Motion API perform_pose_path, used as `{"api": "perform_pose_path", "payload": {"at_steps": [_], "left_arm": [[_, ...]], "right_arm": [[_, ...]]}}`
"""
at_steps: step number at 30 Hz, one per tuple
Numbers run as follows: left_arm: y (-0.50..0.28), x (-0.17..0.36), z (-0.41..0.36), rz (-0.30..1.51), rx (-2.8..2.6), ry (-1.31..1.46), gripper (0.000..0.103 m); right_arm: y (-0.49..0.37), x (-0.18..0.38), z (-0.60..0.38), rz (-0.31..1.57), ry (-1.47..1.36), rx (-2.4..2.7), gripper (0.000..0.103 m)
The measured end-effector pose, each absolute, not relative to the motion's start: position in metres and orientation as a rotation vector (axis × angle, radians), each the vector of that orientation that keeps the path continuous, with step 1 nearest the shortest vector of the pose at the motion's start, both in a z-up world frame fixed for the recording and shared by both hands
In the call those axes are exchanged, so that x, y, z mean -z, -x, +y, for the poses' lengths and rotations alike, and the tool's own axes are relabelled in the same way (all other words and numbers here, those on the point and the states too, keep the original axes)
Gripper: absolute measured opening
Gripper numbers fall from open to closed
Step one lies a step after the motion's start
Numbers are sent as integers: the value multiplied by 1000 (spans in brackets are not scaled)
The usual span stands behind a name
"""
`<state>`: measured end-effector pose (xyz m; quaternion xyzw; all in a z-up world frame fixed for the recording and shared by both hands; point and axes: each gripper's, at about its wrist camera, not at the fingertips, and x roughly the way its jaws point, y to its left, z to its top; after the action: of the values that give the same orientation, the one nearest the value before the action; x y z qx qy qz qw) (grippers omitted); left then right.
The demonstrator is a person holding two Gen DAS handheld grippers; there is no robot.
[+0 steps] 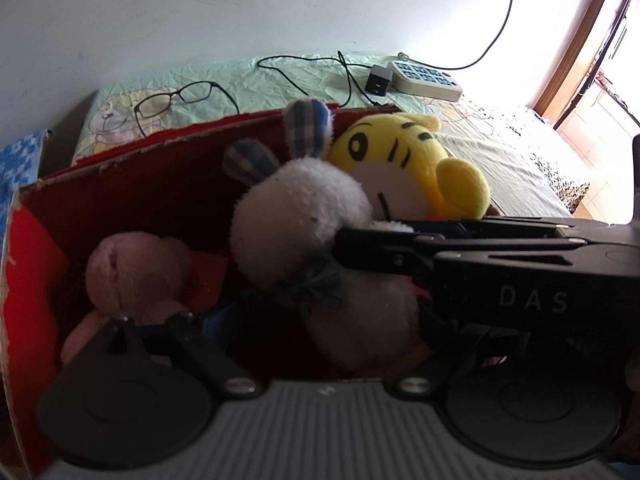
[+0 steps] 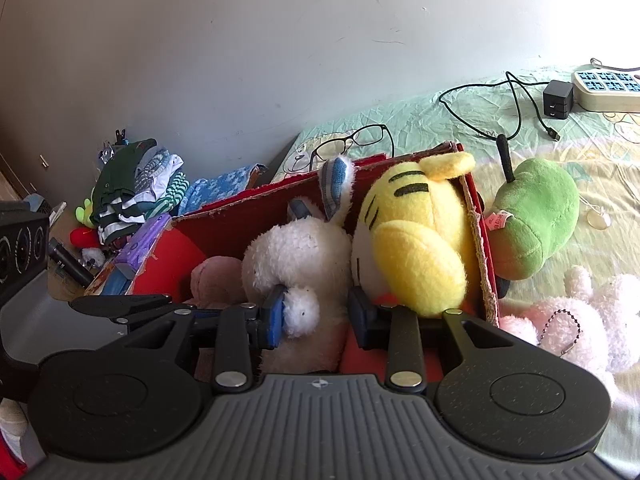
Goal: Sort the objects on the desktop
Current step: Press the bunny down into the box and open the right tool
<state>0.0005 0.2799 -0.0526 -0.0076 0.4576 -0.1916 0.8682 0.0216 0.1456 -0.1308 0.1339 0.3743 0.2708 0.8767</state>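
White plush rabbit [image 2: 296,256] lay inside the red box [image 2: 486,264]; the right gripper [image 2: 316,316] stood apart around its paw, unclamped. Left gripper [image 1: 280,320] stood apart, holding nothing. Withdrawal should be straight, avoiding snagged fur.

My left black two-finger gripper [image 1: 280,324] tilts steeply downward with its jaws spread wide, one finger [image 1: 120,332] low on the left and the other largely hidden behind my right tool. Nothing is pinched between them. My right black two-finger gripper [image 2: 318,316] slopes down more gently and crosses in front of the left one from the right side. Its jaws stand partly apart. The blue pad [image 2: 275,316] touches the fluffy white plush rabbit's paw [image 2: 300,312], with a gap before the other finger.
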Motion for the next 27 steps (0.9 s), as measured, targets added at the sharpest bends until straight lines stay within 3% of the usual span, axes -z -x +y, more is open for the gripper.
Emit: {"api": "perform_pose_path", "payload": {"at_steps": [27], "left_arm": [[6,62,270,1027,269,5,94]], "right_arm": [[-17,132,143,773,-261,-578,34]]}}
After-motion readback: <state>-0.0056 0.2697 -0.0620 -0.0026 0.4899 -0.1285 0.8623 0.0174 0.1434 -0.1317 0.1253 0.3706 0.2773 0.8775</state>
